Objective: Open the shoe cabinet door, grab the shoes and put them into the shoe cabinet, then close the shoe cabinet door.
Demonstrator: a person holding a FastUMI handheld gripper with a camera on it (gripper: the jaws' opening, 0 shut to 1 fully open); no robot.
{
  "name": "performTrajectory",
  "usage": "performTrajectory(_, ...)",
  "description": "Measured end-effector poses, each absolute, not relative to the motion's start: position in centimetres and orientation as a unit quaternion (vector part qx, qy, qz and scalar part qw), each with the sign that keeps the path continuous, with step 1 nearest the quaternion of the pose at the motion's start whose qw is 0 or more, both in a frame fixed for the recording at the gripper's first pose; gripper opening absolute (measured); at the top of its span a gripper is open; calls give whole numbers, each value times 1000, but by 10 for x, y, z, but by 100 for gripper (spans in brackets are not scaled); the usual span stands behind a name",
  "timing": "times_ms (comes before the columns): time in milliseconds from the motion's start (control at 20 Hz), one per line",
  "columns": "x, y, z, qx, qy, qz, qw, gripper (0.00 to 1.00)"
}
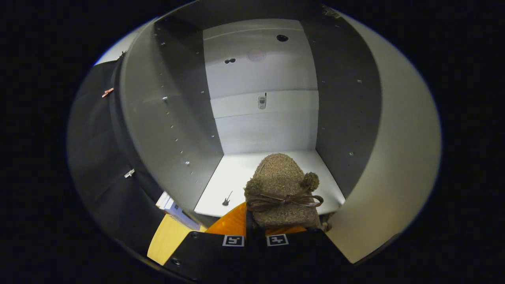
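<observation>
A brown fuzzy shoe (281,185) with a ribbon bow and a pom-pom sits between my fingers, toe pointing into the open shoe cabinet (264,130). My gripper (258,223) is shut on the shoe's heel end. The toe hangs over the front of the cabinet's white floor (232,177); whether the sole touches it is hidden. The cabinet door (398,157) stands swung open to the right of the shoe.
Grey side walls (169,118) with rows of small holes flank the cabinet's inside. A small dark guitar-shaped mark (227,198) lies on the floor left of the shoe. A flat white-and-blue item (173,208) and a yellow surface (167,238) lie by the cabinet's lower left corner.
</observation>
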State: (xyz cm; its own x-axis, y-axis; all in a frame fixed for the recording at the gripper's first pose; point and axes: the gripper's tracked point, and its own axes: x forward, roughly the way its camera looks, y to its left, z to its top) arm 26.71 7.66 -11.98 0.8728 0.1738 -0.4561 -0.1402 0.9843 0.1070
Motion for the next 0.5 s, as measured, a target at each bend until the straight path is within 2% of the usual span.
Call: performTrajectory(500, 385, 93, -157, 45, 268, 69, 960, 6)
